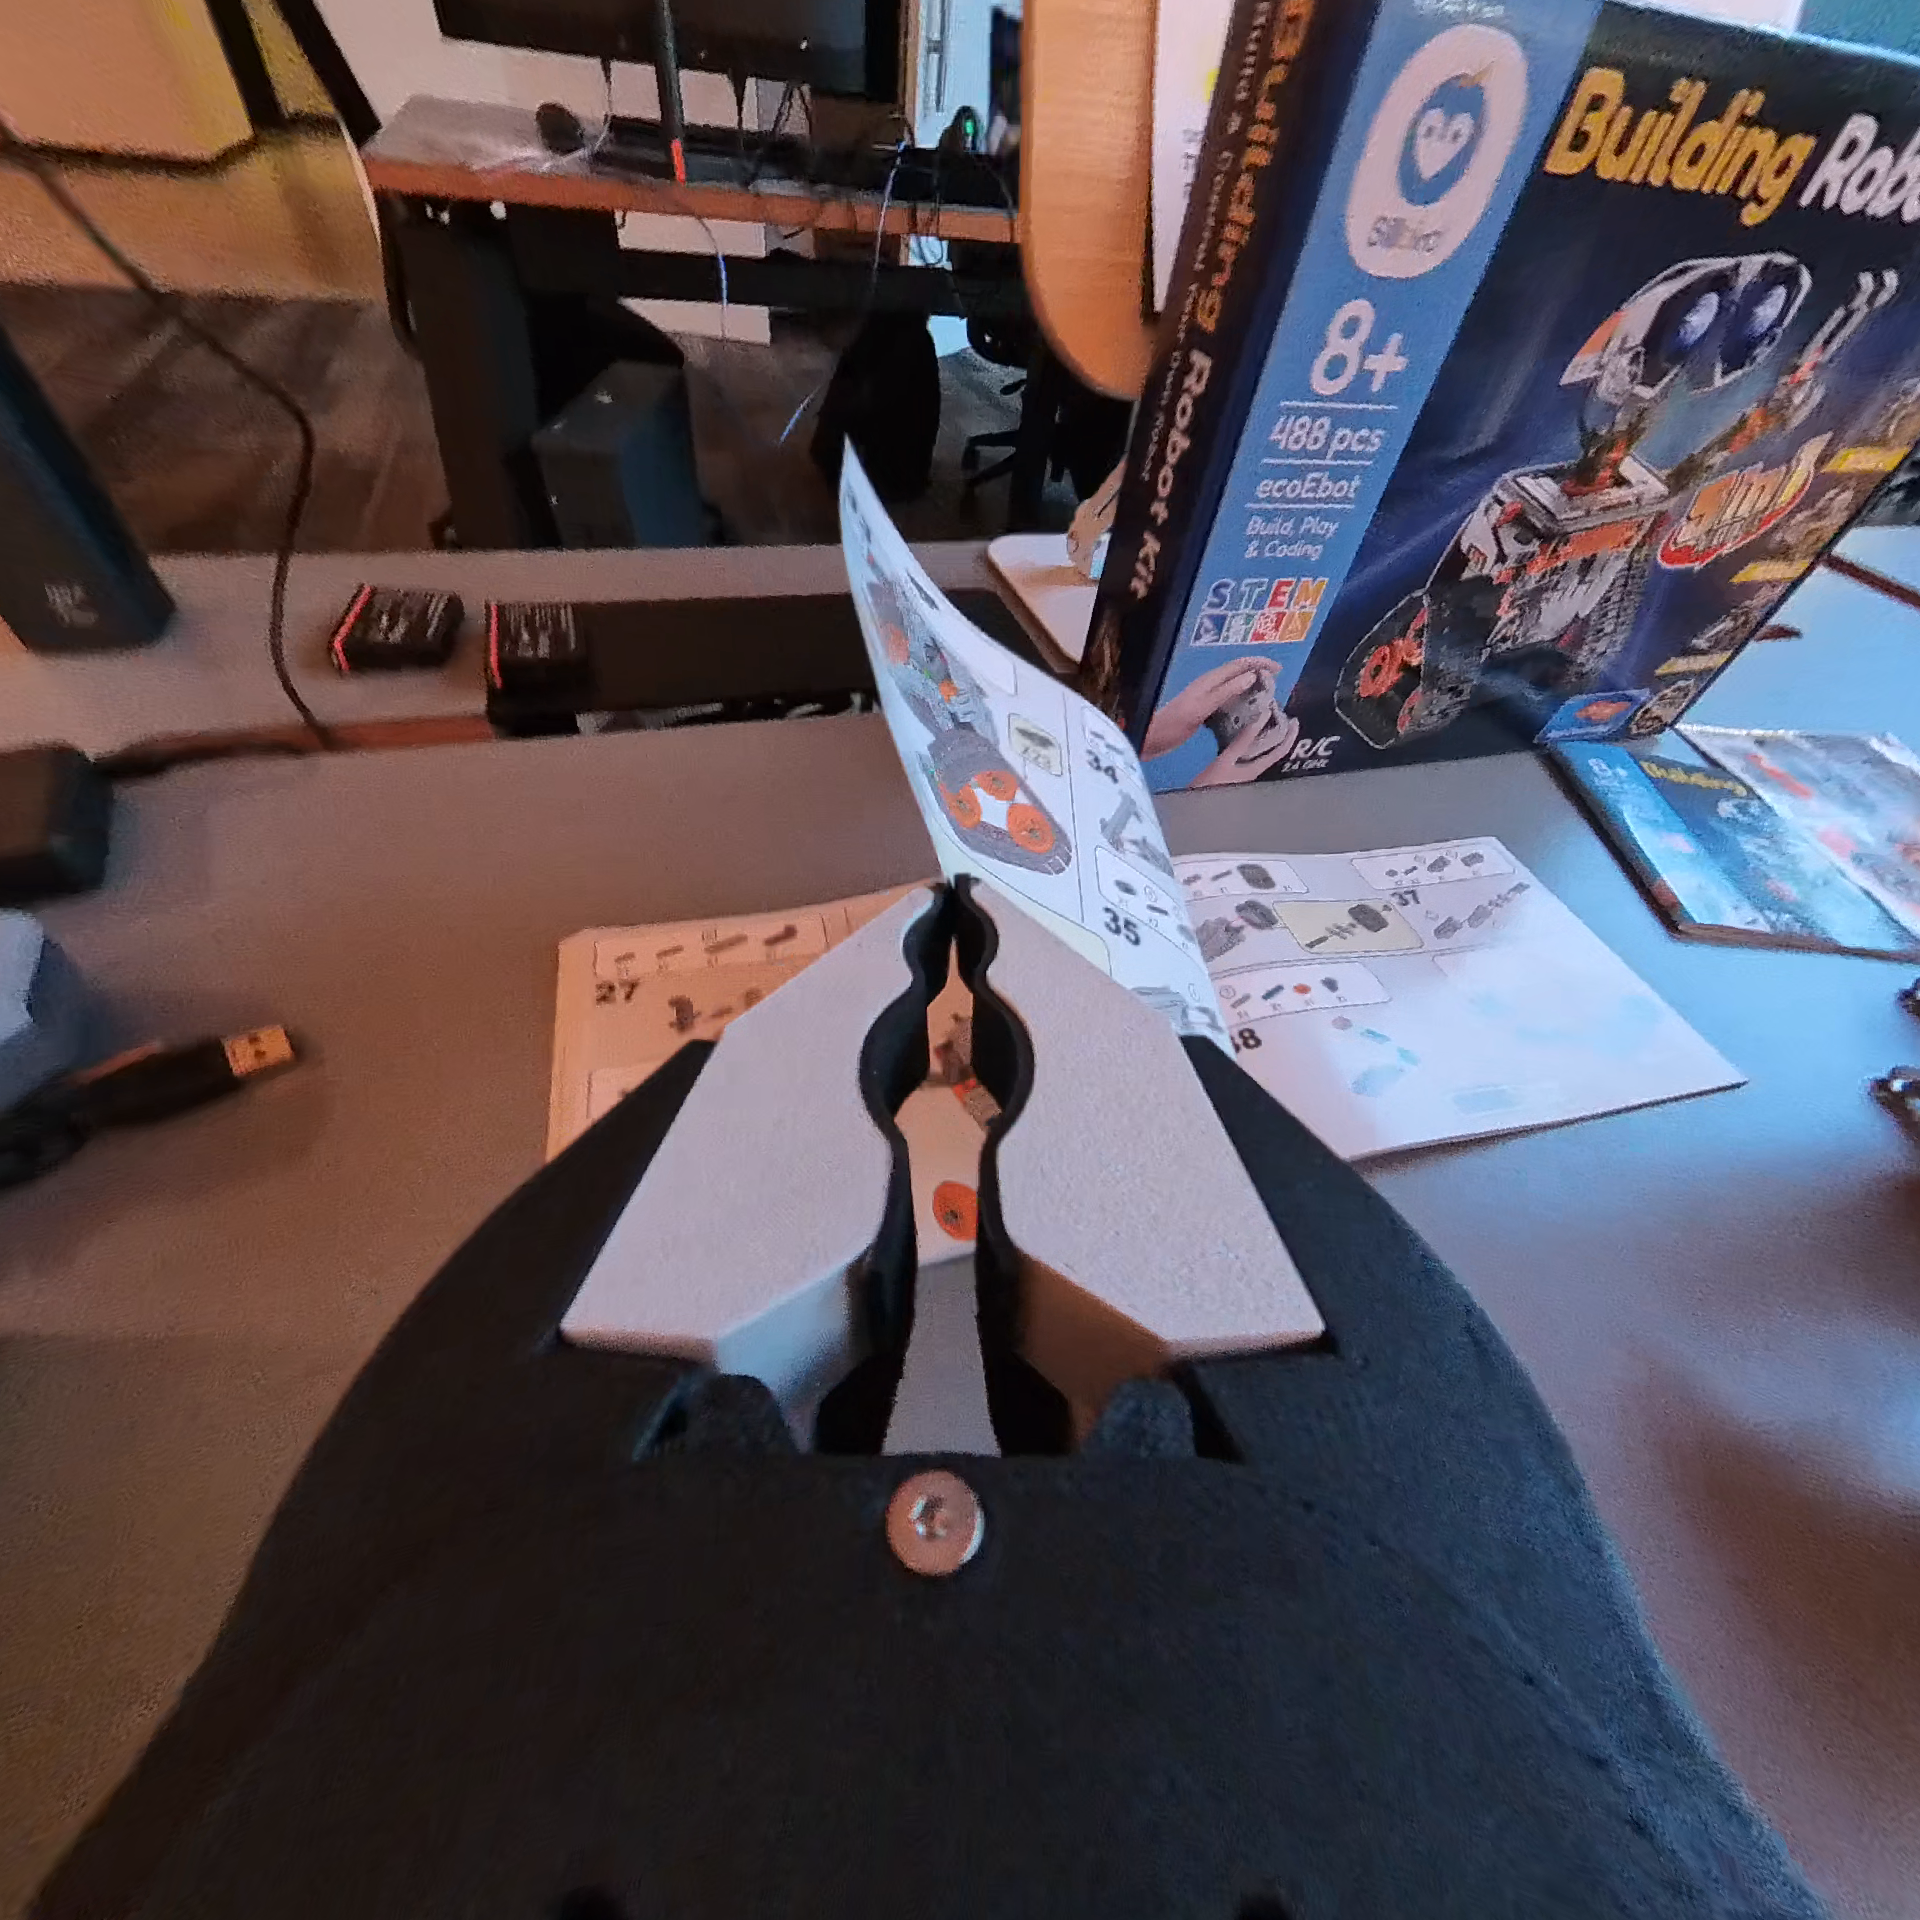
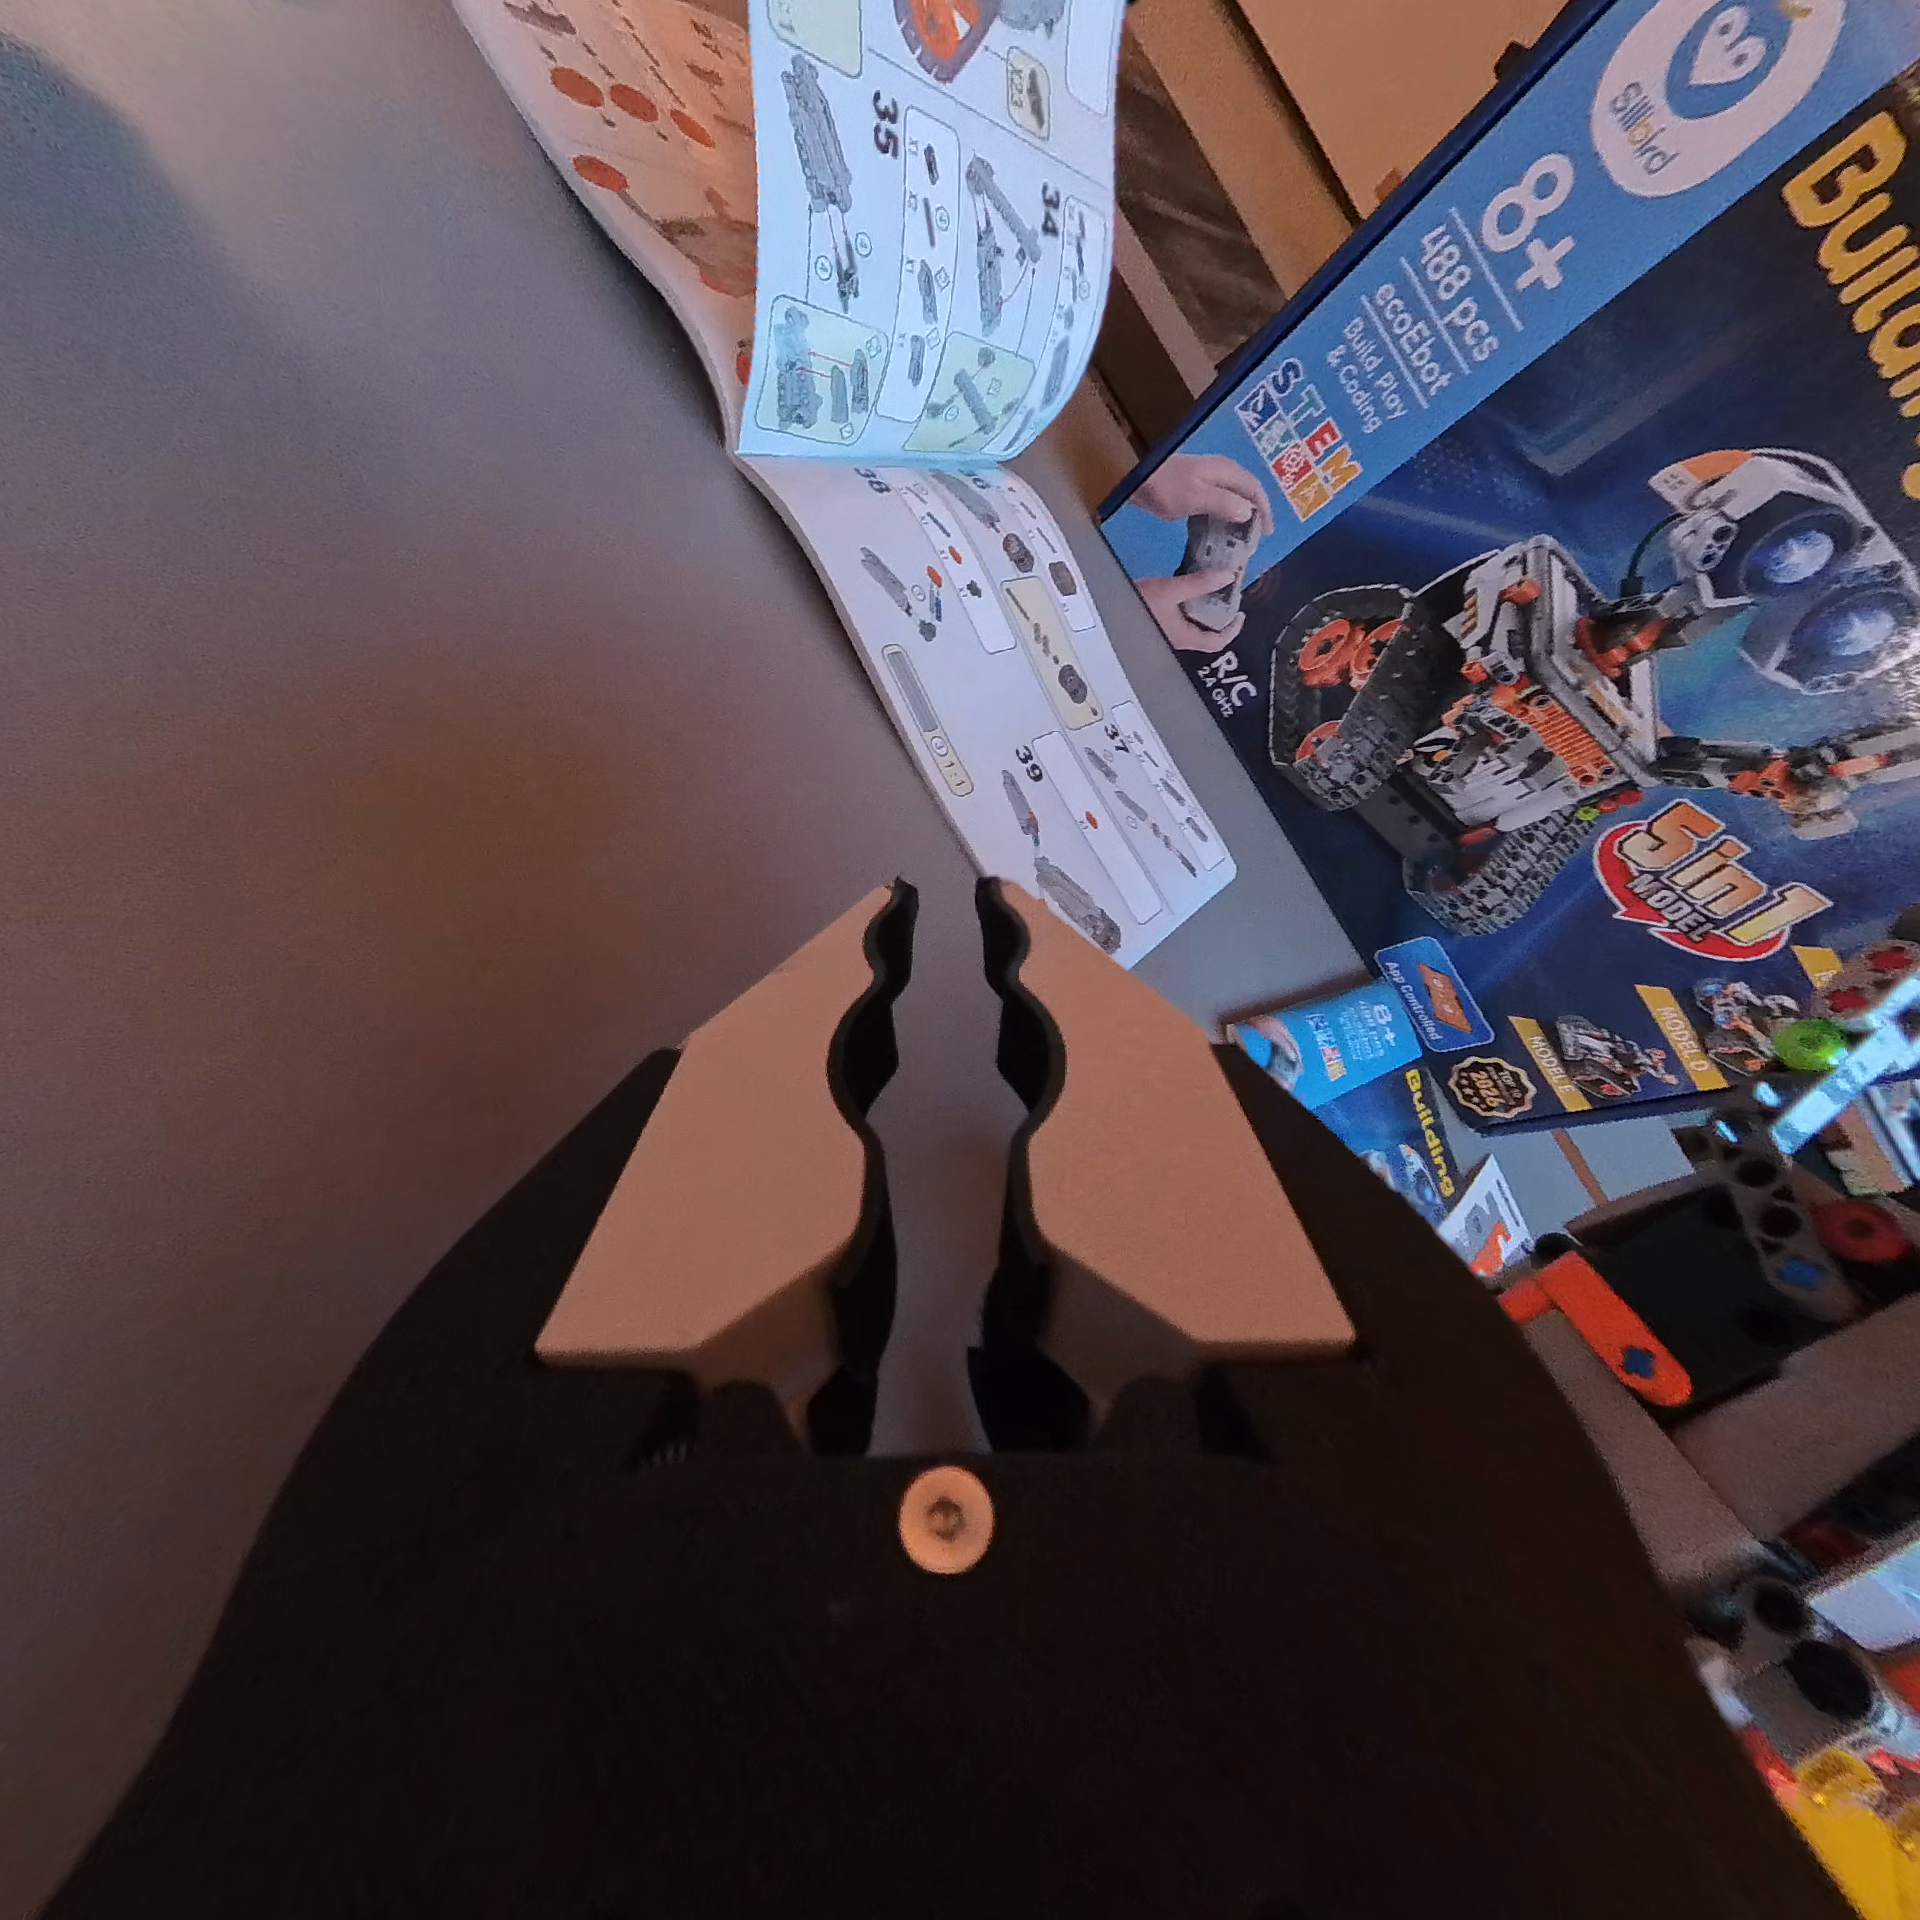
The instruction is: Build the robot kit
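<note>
A page [image 1: 997, 748] of the open booklet [image 1: 1455, 987] stands lifted, pinched at its lower edge between the tips of the left gripper [image 1: 958, 894], whose jaws are closed on the paper. The page rises up and away from those tips, curling back toward the box [image 1: 1507, 416] ahead and to the right; its long edge runs upward from the spine. The booklet lies flat on the grey table [image 1: 312, 1247], directly under and ahead of the left gripper, its spine running away from it. The right gripper [image 2: 945, 894] hovers over bare table with a narrow gap between its jaws, holding nothing; the booklet's near corner [image 2: 1143, 914] lies just ahead and right of its tips, so the left is nearer the page. The page's top is cut off in the right view, and the exact pinch point is hidden behind the left fingers [image 1: 810, 1122].
</note>
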`<act>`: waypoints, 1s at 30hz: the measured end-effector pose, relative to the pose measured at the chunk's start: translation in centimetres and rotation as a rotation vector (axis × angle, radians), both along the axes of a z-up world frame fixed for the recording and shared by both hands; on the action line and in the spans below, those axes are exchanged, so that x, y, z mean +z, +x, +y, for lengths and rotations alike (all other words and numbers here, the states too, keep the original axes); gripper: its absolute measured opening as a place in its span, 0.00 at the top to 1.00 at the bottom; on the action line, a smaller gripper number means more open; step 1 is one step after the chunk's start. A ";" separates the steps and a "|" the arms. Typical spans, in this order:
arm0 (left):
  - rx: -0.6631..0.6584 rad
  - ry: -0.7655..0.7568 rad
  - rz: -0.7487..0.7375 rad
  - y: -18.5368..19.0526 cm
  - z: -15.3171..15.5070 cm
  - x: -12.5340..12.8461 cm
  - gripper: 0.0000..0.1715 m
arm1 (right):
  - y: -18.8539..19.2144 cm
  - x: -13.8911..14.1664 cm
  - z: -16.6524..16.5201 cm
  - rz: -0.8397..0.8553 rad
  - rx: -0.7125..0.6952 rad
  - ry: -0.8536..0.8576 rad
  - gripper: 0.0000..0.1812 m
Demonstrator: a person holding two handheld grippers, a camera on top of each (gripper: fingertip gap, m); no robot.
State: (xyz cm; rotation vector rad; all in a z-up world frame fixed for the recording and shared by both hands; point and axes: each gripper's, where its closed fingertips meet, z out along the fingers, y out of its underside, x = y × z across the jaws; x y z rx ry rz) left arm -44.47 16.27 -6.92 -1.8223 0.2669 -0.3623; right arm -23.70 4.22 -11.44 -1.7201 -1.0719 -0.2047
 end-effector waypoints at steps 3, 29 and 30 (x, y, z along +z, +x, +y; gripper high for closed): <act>0.019 -0.056 -0.055 -0.6 -0.4 -1.0 1.00 | -0.8 -0.3 -0.3 0.054 0.017 -0.057 0.93; 0.083 -0.396 -0.017 -3.9 -1.5 -8.3 1.00 | -13.7 -2.0 18.1 1.301 -0.319 -1.061 1.00; 0.081 -0.396 -0.009 -4.0 -1.5 -8.3 1.00 | -13.8 -2.4 18.2 1.302 -0.335 -1.092 1.00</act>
